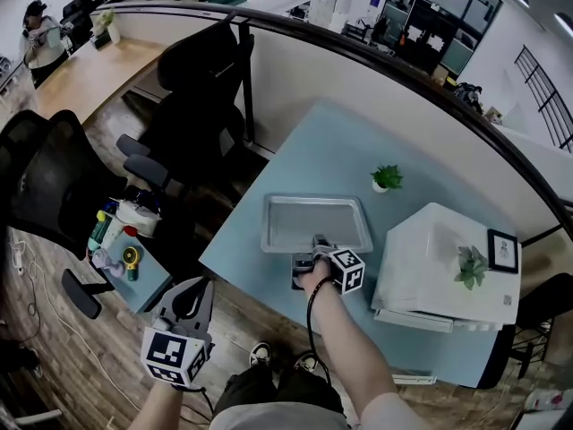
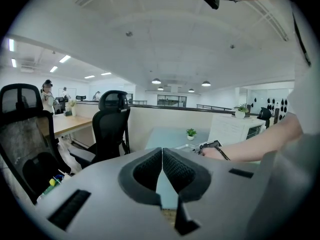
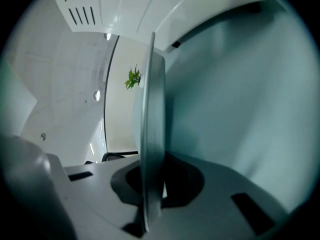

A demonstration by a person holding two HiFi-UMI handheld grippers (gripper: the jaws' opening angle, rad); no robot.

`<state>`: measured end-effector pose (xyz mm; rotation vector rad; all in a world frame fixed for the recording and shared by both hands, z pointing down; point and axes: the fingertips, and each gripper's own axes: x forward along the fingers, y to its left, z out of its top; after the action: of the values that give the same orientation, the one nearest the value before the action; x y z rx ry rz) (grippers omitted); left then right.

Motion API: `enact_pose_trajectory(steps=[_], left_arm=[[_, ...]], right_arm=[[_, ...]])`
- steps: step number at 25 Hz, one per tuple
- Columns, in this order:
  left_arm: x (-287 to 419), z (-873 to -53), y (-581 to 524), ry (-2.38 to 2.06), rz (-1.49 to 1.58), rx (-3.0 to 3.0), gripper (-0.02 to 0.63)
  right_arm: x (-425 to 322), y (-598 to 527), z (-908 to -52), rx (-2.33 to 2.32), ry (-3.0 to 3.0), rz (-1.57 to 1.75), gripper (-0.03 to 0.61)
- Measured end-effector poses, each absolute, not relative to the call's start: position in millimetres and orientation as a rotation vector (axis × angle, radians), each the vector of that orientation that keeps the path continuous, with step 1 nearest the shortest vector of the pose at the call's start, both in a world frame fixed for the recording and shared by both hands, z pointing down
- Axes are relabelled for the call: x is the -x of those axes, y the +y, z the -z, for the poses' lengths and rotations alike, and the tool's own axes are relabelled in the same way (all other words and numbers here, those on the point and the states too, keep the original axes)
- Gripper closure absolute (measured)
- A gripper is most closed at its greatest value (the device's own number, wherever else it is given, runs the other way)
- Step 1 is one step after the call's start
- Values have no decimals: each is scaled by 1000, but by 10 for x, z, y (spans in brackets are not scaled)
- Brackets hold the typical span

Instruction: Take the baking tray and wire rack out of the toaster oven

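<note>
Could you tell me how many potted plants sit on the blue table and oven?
2 potted plants: one on the table beyond the tray, one atop the toaster oven.

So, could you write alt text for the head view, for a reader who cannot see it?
The right hand-held gripper grips the near edge of a silver baking tray, flat over a light-blue table, with a white toaster oven to its right. The left hand-held gripper hangs shut and empty beside the table.

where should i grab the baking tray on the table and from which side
Grip the baking tray by its near rim, from the person's side. It is flat and shallow, so the thin raised lip is all the jaws can pinch; the right gripper is clamped there.
</note>
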<state>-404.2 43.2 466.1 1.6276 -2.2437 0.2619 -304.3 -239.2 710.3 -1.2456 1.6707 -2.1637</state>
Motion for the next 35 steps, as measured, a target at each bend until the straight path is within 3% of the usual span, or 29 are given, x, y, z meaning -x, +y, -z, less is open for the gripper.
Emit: enact_pose_trajectory(steps=[8,14,22,35], left_arm=[[4118,-4806,472,-2222,-277,-1590,604],[4161,-4909,493,-2210,-286,-1562,604],[4140,-4935,491,-2195,-292,-1560,604],[4048,-5019,544,-2151,-322,-1567,604]], right_arm=[[3193,-2495,-7342,1409,1706,2242,517],[3292,-2503,-7360,1472,1832,2281,420],[3409,-2443,-7293,1523,1872,2437,245],[3305,-2349,-7309,1564,1697,2458,227]])
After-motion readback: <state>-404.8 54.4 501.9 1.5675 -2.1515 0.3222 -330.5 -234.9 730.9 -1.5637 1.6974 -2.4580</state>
